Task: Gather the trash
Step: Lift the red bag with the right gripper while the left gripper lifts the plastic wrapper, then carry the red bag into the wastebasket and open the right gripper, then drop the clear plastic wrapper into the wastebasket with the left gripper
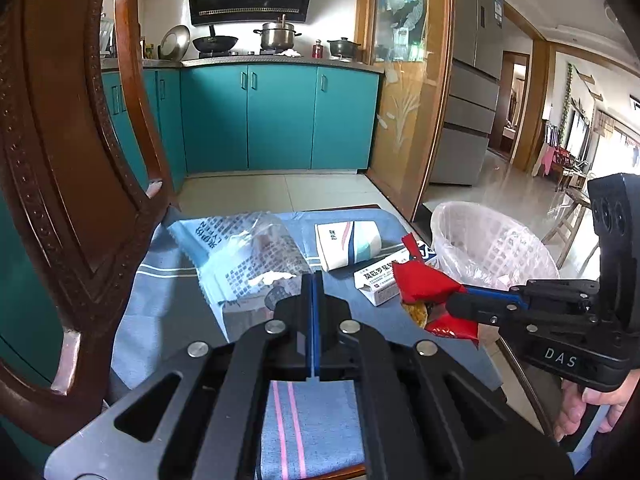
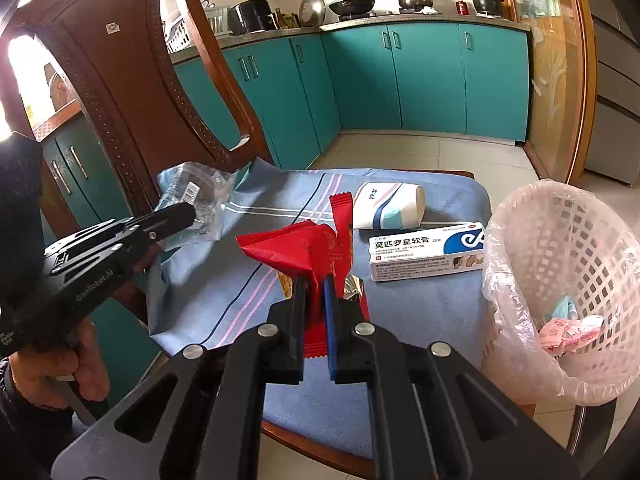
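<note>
While the right gripper [image 2: 314,300] has its fingers pinched narrow on the crinkled red foil snack wrapper [image 2: 296,246], the left gripper [image 1: 313,280] has its fingers pressed together at the near edge of the clear printed plastic bag [image 1: 244,252]; whether a fold of film is actually caught between them I cannot tell. The wrapper is held just above the blue striped cloth [image 2: 420,312] covering the seat of the carved dark wooden chair [image 2: 120,92], close to the white cardboard ointment box [image 2: 424,252] and the tipped white paper cup [image 2: 390,206]. The pink lattice wastebasket with a thin plastic liner [image 2: 560,240] stands just beside the seat, with some paper scraps already in it.

The wrapper looks almost weightless, thin and slick, so it will likely flutter and could slip; the grip near its torn open end, where the foil doubles up, seems sound. The plastic bag is equally light and limp, best taken at a bunched edge. The box is stiff and suits a hold across its narrow sides.
</note>
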The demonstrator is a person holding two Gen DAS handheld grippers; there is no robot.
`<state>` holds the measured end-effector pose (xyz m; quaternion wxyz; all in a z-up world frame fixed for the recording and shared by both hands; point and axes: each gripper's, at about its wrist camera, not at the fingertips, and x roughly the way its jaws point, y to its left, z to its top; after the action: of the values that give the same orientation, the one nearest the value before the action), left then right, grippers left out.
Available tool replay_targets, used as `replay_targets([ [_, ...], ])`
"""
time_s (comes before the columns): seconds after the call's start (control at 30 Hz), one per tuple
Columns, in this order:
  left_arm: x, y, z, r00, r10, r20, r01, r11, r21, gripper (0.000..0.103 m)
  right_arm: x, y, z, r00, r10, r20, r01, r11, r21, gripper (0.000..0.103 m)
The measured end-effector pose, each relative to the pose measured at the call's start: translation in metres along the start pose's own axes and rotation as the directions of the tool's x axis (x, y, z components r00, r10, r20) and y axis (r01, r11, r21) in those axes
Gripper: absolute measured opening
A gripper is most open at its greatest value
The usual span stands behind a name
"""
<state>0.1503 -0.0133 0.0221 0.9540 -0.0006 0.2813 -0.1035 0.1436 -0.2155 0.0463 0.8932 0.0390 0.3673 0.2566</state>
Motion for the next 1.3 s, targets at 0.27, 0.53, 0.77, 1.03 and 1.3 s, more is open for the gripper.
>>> replay_targets([
  [0.27, 0.001, 0.002, 0.001, 1.0, 0.002, -0.002, -0.002, 1.0, -0.005, 0.001, 0.0, 0.002, 0.001, 1.0, 0.002, 0.002, -0.002, 1.0, -0.002, 0.009],
  [0.53, 0.001, 0.001, -0.001, 1.0, -0.007, 0.0, 0.007, 1.0, 0.006, 0.001, -0.056, -0.07, 0.018, 0.955, -0.201, 0.22, 0.151, 0.963, 0.224, 0.009],
  [0.77, 0.007, -0.017, -0.006, 0.999, -0.029, -0.021, 0.03, 0.998, 0.048, 0.001, -0.082, -0.168, -0.01, 0.897, -0.399, 0.188, 0.234, 0.792, 0.564, 0.074],
  [1.03, 0.024, -0.074, -0.005, 0.982, -0.174, -0.074, 0.182, 0.977, 0.109, 0.001, -0.146, -0.171, -0.033, 0.727, -0.563, 0.393, 0.178, 0.707, 0.684, 0.1],
  [1.3, 0.063, -0.188, 0.061, 0.904, -0.415, -0.101, 0.427, 0.891, 0.155, 0.001, -0.158, -0.175, -0.04, 0.661, -0.606, 0.442, 0.145, 0.681, 0.717, 0.1],
])
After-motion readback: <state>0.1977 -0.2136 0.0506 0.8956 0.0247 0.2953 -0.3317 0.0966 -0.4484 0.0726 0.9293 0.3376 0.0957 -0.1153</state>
